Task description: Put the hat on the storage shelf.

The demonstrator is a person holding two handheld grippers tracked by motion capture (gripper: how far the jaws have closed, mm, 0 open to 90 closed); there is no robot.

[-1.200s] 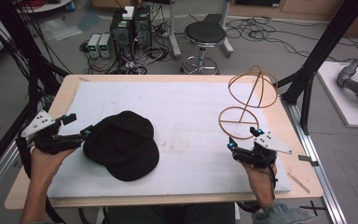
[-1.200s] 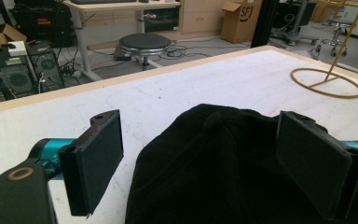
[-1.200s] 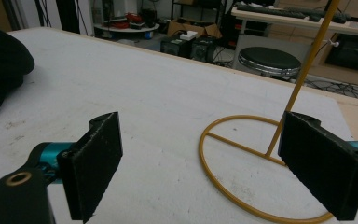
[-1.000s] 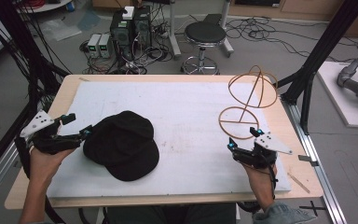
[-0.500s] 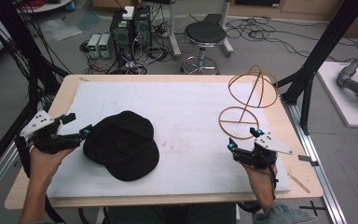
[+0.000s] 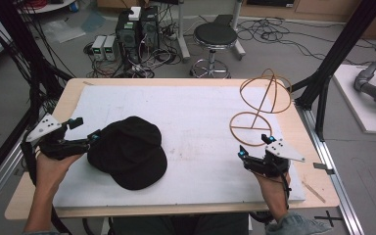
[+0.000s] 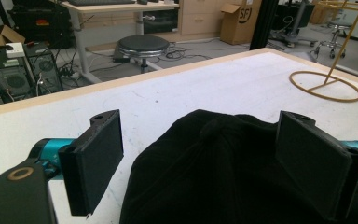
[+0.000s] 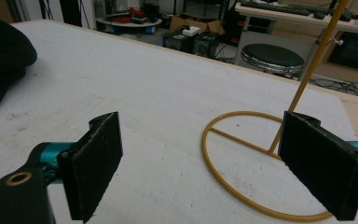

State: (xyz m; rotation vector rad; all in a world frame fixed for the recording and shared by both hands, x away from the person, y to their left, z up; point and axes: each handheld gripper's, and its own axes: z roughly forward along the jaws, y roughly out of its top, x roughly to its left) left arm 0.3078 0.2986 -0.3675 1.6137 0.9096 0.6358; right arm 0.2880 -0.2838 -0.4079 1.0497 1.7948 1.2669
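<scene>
Near the left edge of the table [image 6: 196,83], in the high view, my left gripper [image 6: 85,132] sat with its jaws spread wide at the rim of the black cap [image 6: 127,152], not yet closed on anything. The cap lay flat on the white mat [image 6: 200,122], left of the middle. My right gripper [image 6: 252,149] waited open and empty near the right front corner, just short of the ring base of the wire hat stand [image 6: 259,110], which stood by the right edge.

In the left gripper view, the cap [image 7: 223,172] bulged up between my two black pads [image 7: 95,163], and neither pad touched the fabric. I judged the grip would go best if I pushed a little further in, so the pads took a good fold of cloth at the edge and not just the loose crown, and squeezed slowly so the soft fabric did not slip out.

In the right gripper view, my jaws stood wide apart with nothing between the pads [image 8: 95,161] but the mat and part of the stand's yellow ring [image 8: 256,163]; its slanted post rose beyond the right pad. The cap's edge [image 8: 2,60], bearing a small gold emblem, showed far to the left. I reckoned this hand should stay off the ring, since a nudge could shift the light stand.
</scene>
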